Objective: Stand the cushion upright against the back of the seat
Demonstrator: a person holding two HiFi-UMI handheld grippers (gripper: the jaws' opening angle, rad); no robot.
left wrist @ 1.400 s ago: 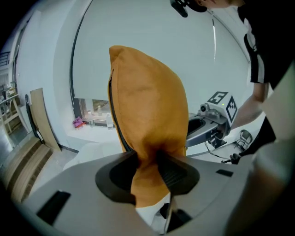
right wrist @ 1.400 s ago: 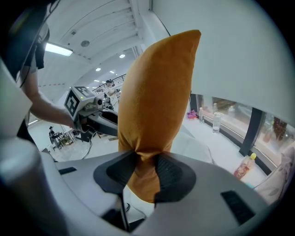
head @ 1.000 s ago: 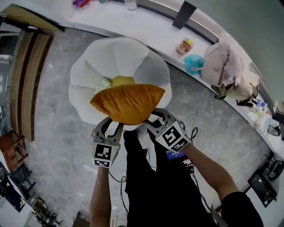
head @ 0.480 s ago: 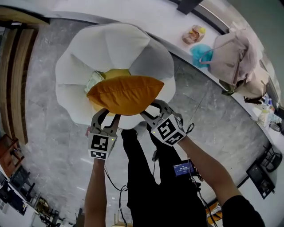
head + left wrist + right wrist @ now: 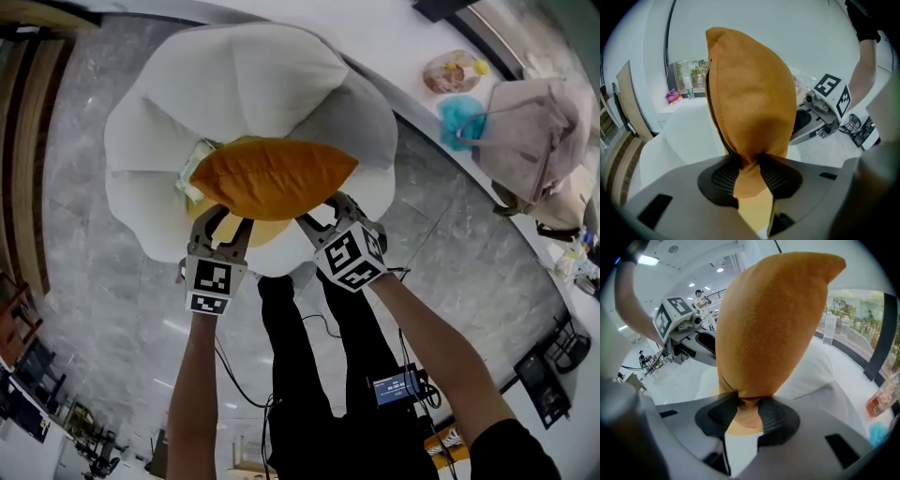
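Both grippers were brought lower than in the earlier frames, and the orange cushion was carried down with them — the white petal-shaped seat filled more of the head view. Left gripper and right gripper were each clamped on a pinch of the cushion's near edge, with fabric bunched between the pads and the jaws narrowed on it. The cushion was held over the yellow centre pad, long side level. Contact with the seat could not be confirmed. Judged: carry nearly finished — setting the cushion down and leaning it upright against the rear petals remained to be done.
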